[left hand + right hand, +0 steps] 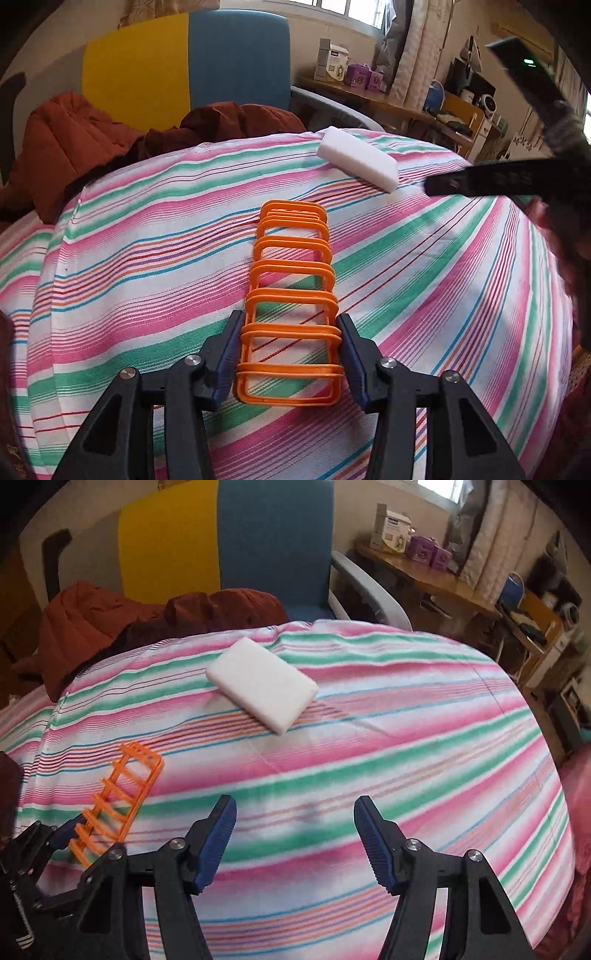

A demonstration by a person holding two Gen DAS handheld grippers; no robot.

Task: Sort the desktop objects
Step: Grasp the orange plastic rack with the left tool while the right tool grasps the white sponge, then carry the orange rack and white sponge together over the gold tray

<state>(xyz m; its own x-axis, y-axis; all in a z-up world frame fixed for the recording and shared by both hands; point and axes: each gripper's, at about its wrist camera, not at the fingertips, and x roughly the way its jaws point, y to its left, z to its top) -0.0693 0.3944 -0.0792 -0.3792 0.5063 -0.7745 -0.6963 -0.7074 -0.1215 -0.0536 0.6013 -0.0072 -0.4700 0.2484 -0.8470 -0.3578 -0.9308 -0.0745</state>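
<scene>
Lying lengthwise, orange rack pointing away

Left wrist view: close, angled down along the orange rack. Right wrist view: close, angled down over striped cloth. Shared: rack, white sponge, cloth.

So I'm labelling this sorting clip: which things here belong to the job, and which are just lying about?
Job:
- orange rack, between the left gripper pads
- white sponge block, free on the striped cloth
- right gripper, open, empty

Lying about:
- rust-red jacket
- blue-and-yellow chair
- boxes on the side desk
</scene>
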